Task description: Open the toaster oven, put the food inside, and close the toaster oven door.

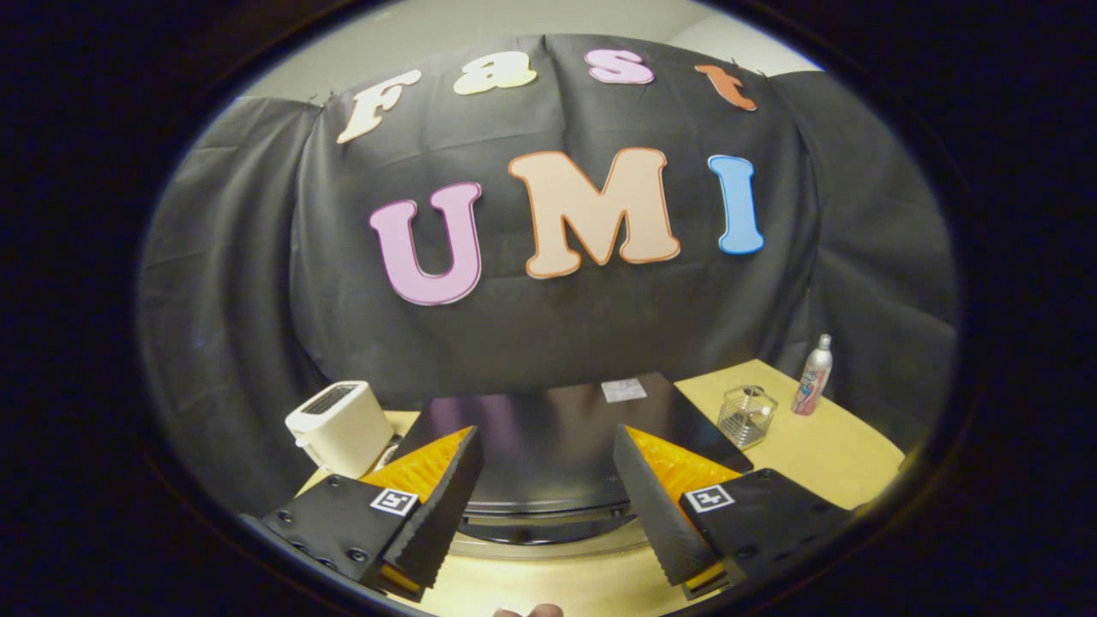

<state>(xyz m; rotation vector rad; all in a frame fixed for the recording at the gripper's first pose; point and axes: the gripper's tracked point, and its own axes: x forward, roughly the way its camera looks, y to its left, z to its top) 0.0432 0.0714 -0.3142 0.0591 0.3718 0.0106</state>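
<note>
On the bench stand 1 black toaster oven, 1 white toaster, 1 clear glass jar and 1 spray bottle. The gripper hangs level above the oven's top, its 2 fingers spread wide, gripping nothing, oven between and beyond them.

My gripper hangs spread over a tan table. The black toaster oven sits just ahead between my fingers. A white toaster stands left; a glass jar and spray bottle right.
</note>
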